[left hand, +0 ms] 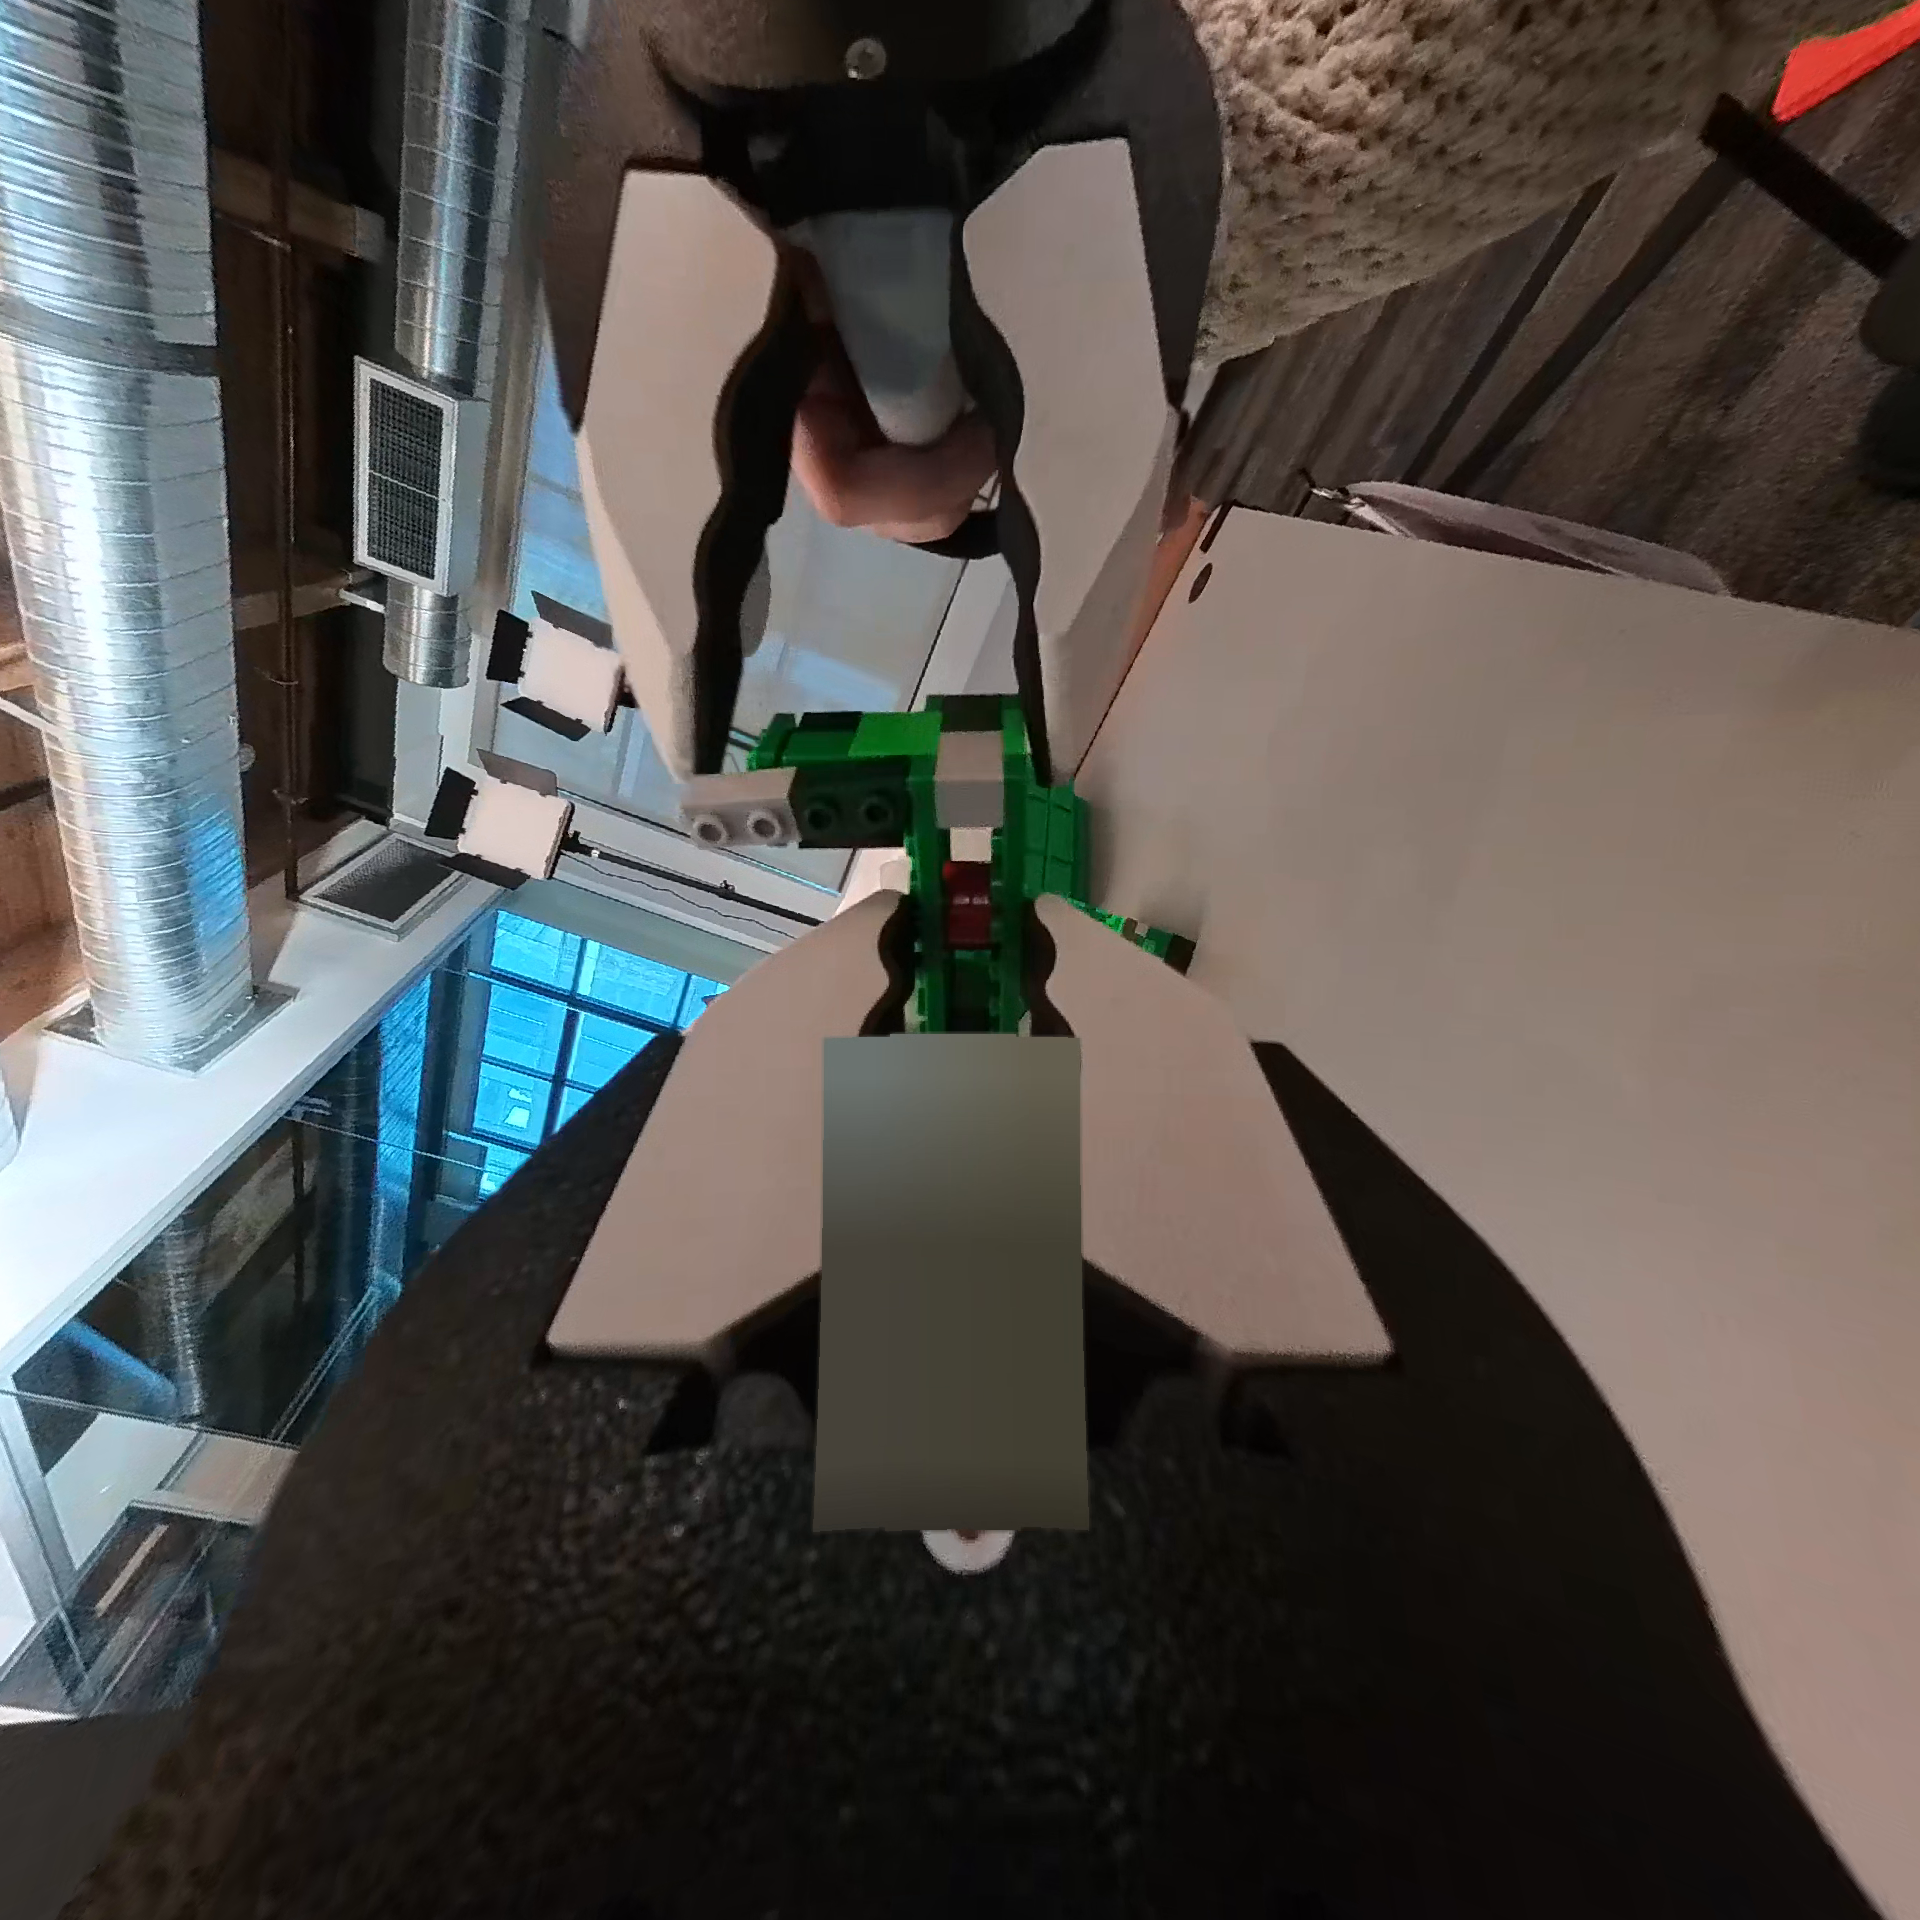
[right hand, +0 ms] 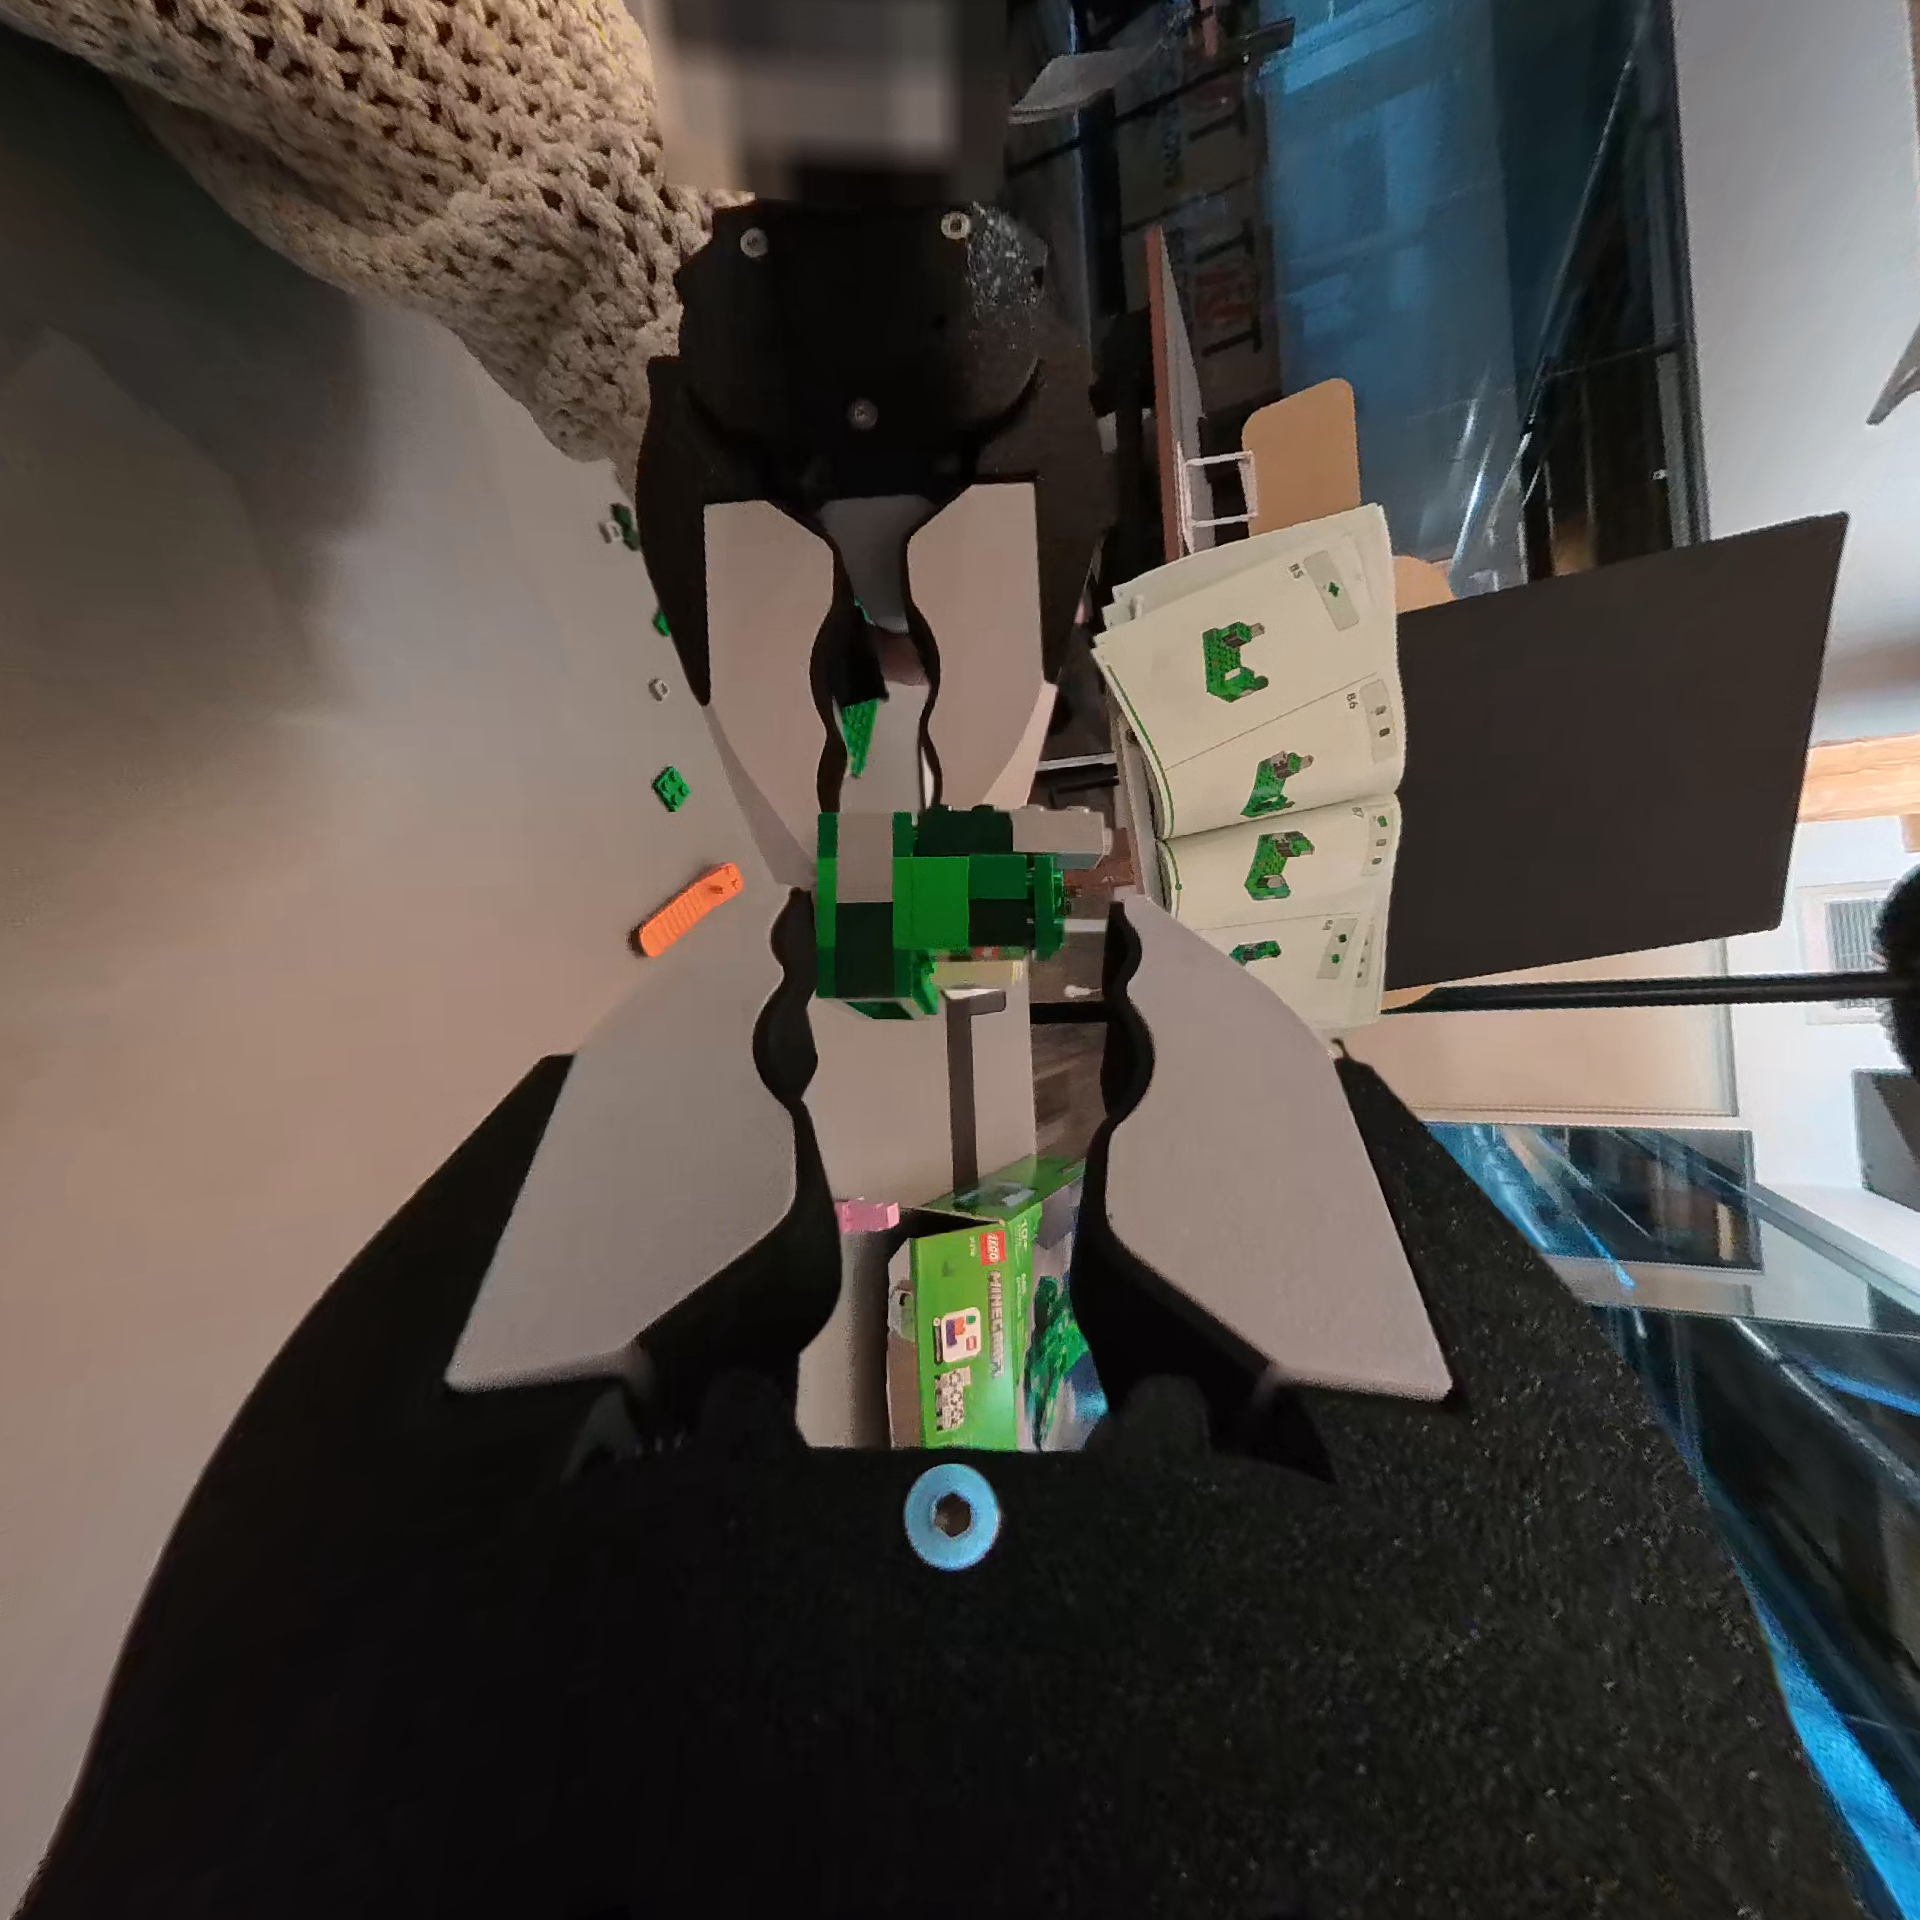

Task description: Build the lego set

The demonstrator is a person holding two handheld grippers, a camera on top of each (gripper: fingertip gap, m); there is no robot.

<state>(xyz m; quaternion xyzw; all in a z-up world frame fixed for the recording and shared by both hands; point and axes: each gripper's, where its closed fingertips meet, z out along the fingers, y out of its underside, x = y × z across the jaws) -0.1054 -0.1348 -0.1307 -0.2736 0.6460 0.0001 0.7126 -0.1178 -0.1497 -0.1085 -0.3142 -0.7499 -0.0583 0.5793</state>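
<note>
A green lego model [left hand: 966,821] with dark green, grey and red parts is held in the air between both grippers. My left gripper [left hand: 961,925] is shut on its narrow body. My right gripper [right hand: 956,935] faces it with jaws wide, one fingertip [left hand: 707,748] on the light grey plate [left hand: 738,821] at the model's end and the other against the green side. In the right wrist view the model [right hand: 935,904] fills the gap between my right fingers, and the left gripper [right hand: 904,831] grips it from the far side.
The white table [left hand: 1507,935] holds an open instruction booklet [right hand: 1268,769], the green lego box [right hand: 987,1330], an orange brick separator [right hand: 686,914], a pink piece [right hand: 868,1214] and loose green pieces [right hand: 670,787]. A knitted sleeve [right hand: 416,156] is close behind. Only a small space, under 4 cm, lies between the two pairs of fingers.
</note>
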